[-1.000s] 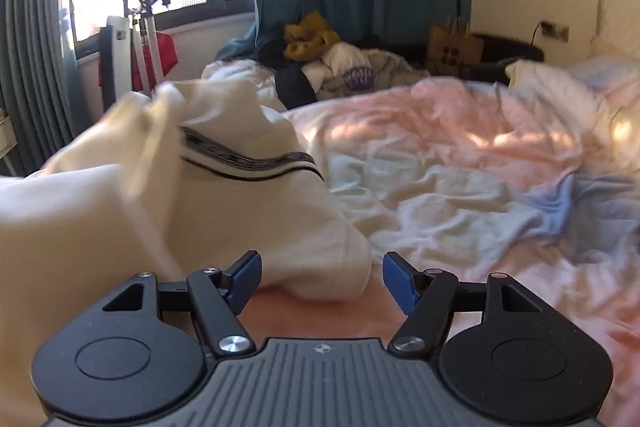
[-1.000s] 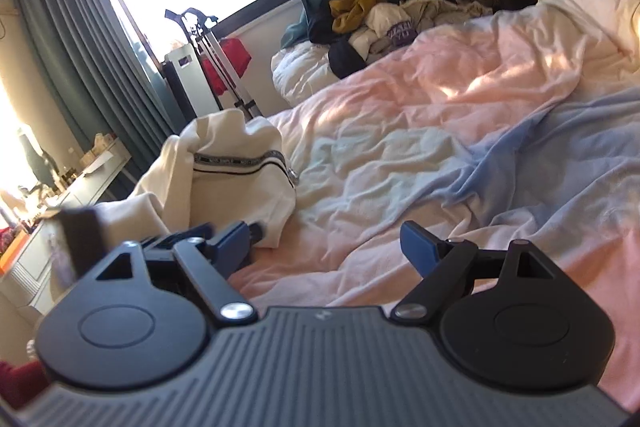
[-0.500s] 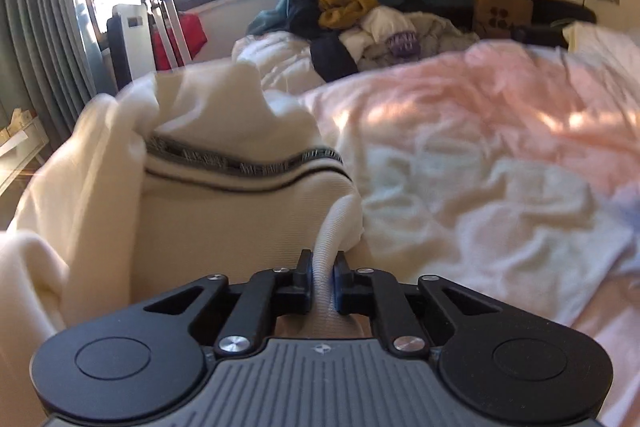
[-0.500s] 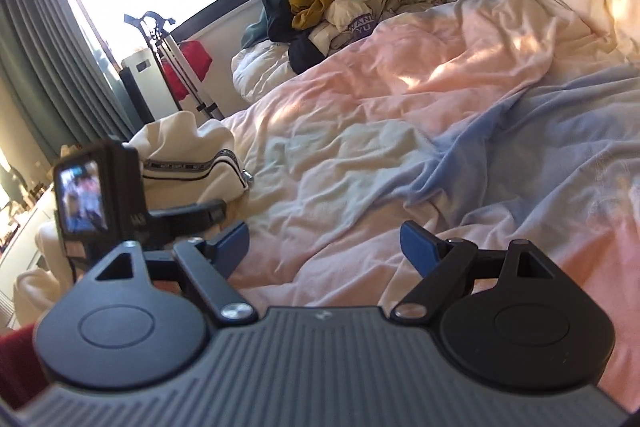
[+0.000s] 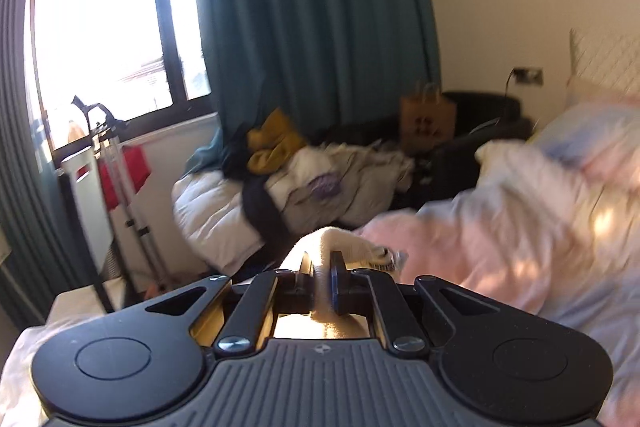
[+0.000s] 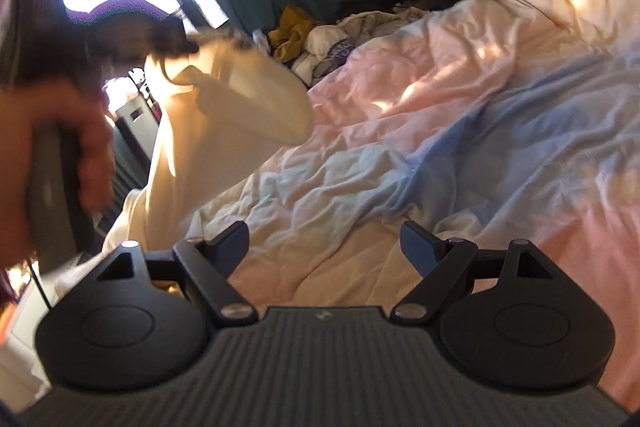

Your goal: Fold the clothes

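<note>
My right gripper [image 6: 324,241] hangs with jaws wide apart and nothing between them over the rumpled pink-and-blue duvet [image 6: 460,147]. At left, my hand [image 6: 60,155] lifts a cream garment [image 6: 224,115] off the bed.

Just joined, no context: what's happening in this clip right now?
A person is starting to fold laundry on a bed. The left gripper is shut on a fold of a cream garment and holds it up off the pink-and-blue duvet. The right gripper is open and empty above the duvet. More clothes sit piled by the window.
</note>
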Demonstrator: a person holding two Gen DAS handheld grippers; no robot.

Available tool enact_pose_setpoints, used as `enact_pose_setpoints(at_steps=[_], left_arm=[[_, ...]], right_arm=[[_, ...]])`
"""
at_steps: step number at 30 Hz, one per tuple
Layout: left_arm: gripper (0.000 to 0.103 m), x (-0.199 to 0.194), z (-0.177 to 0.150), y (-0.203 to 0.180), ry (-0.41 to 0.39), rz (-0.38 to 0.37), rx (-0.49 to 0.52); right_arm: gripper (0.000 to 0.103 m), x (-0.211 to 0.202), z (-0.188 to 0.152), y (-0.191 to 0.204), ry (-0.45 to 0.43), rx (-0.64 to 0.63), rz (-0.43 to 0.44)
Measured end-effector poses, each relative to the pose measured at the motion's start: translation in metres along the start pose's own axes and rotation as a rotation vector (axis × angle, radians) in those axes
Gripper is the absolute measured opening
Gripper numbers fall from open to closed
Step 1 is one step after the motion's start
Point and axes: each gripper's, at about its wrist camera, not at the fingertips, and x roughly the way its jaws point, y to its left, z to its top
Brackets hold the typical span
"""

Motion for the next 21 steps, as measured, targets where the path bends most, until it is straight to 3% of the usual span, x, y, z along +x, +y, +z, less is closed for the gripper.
enact_pose_setpoints(at_steps=[5,10,13,17,19,21], left_arm=[[0.007,0.021,0.04,-0.048,-0.029,-0.078,-0.001],[0.007,0.055,0.055,-0.082,-0.025,-0.168,-0.068],[0.007,0.088,0.036,-0.096,0.031,-0.169,-0.058],[0.01,0.117,-0.008,-0.087,0.102,-0.238,-0.048],[0.018,0.117,-0.022,-0.076,0.111,-0.276,-0.049],[0.035,0.111,-0.033,-0.059,0.116,-0.298,-0.068]], right_arm=[[0.084,0.002,0.004,-0.015,-0.012,0.056,-0.03],[0.084,0.005,0.006,-0.032,-0.026,0.123,-0.067],[0.084,0.011,0.005,-0.036,-0.021,0.127,-0.083],[0.084,0.02,0.001,-0.038,0.0,0.106,-0.102],[0.084,0.023,-0.001,-0.04,0.01,0.106,-0.107],[0.084,0.026,-0.002,-0.041,0.019,0.107,-0.111]])
